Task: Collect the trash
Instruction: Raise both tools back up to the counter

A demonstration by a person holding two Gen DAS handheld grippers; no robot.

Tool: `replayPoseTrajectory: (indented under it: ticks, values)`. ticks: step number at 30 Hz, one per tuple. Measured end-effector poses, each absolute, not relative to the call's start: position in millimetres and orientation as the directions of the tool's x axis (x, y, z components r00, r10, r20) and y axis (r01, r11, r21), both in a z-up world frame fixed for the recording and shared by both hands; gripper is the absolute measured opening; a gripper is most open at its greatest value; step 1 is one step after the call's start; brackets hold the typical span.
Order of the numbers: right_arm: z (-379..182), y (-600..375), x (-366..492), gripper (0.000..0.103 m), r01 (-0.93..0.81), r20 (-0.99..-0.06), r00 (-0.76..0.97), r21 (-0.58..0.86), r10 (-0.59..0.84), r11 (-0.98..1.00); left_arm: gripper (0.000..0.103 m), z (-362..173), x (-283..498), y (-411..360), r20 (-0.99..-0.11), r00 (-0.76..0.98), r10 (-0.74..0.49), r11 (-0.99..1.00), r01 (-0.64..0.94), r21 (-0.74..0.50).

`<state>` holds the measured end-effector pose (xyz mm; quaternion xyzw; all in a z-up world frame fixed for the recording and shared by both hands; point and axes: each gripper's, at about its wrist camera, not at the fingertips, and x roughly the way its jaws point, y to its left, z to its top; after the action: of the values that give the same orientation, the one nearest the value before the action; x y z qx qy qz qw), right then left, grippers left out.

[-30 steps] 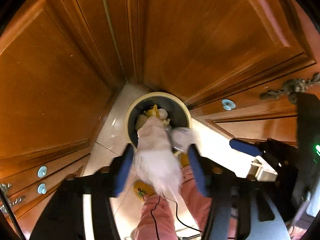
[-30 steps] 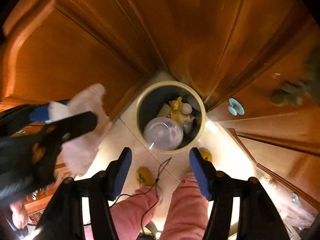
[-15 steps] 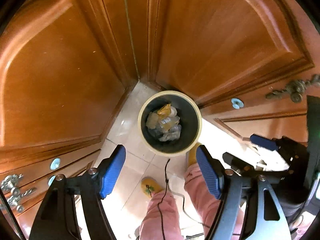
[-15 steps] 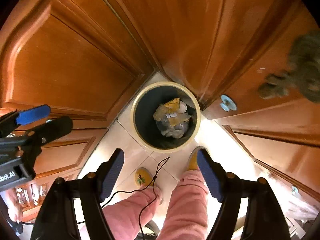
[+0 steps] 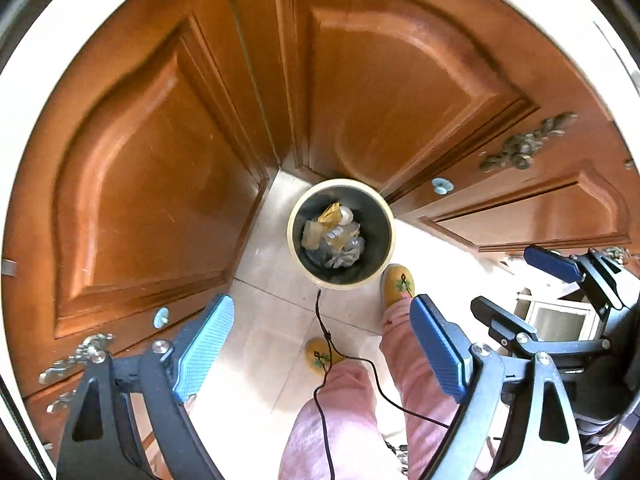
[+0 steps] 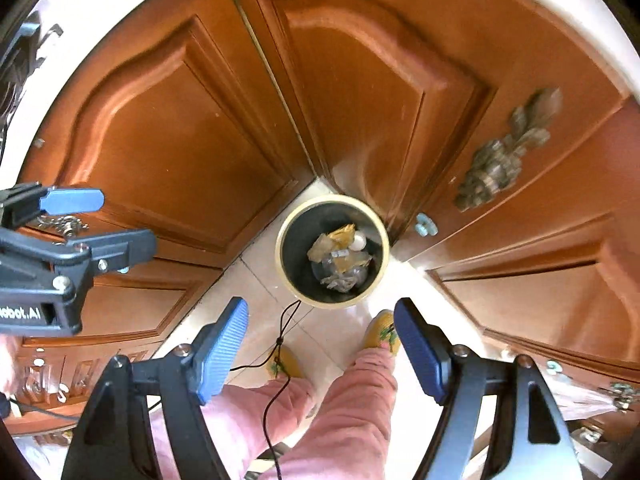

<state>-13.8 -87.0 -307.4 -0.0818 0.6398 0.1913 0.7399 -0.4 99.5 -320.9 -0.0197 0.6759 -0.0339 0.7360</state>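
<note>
Both my grippers point down at the tiled floor (image 5: pixel 264 344), and neither has anything in it. My left gripper (image 5: pixel 320 354) is opening, its blue pads (image 5: pixel 204 350) spread with only floor and my pink trouser legs (image 5: pixel 340 420) between them. My right gripper (image 6: pixel 320 350) stands wide apart too, empty. The trash (image 5: pixel 334 238), crumpled yellow wrappers and clear plastic, lies at the bottom of the round cream-rimmed bin (image 5: pixel 390 232), which stands in the floor's corner where the wooden cabinet doors (image 5: pixel 152 184) meet. My yellow slipper (image 5: pixel 398 284) is just beside the bin's rim. A black cable (image 5: pixel 326 344) hangs down between my legs.
</note>
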Motion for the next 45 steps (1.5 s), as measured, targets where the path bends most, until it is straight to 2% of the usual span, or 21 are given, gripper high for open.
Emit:
replayPoseTrajectory:
  ticks: [13, 20, 29, 31, 37, 45]
  values:
    - [-173, -111, -11, 0.076, -0.337, -0.943, 0.315, -0.003, 0.11, 0.941, 0.089, -180, 3, 95, -0.939, 0.324, -0.118, 0.991, 0.105, -0.089]
    - [-88, -129, -9, 0.076, -0.254, -0.89, 0.446, -0.029, 0.091, 0.967, 0.089, -107, 13, 90, -0.88, 0.449, -0.155, 0.984, 0.146, -0.098]
    - [10, -139, 4, 0.076, -0.225, -0.795, 0.602, -0.087, 0.069, 0.97, 0.092, -31, 45, 71, -0.803, 0.574, -0.158, 0.976, 0.214, -0.039]
    - [25, -138, 10, 0.076, -0.237, -0.776, 0.628, -0.116, 0.061, 0.965, 0.095, -16, 52, 66, -0.787, 0.601, -0.14, 0.975, 0.222, -0.004]
    - [58, -152, 48, 0.076, -0.265, -0.737, 0.675, -0.195, 0.037, 0.944, 0.097, 23, 87, 49, -0.748, 0.653, -0.116, 0.974, 0.222, 0.042]
    - [60, -203, 157, 0.076, -0.29, -0.764, 0.631, -0.069, 0.136, 0.955, 0.099, 29, 171, 14, -0.739, 0.673, -0.031, 0.981, 0.161, 0.106]
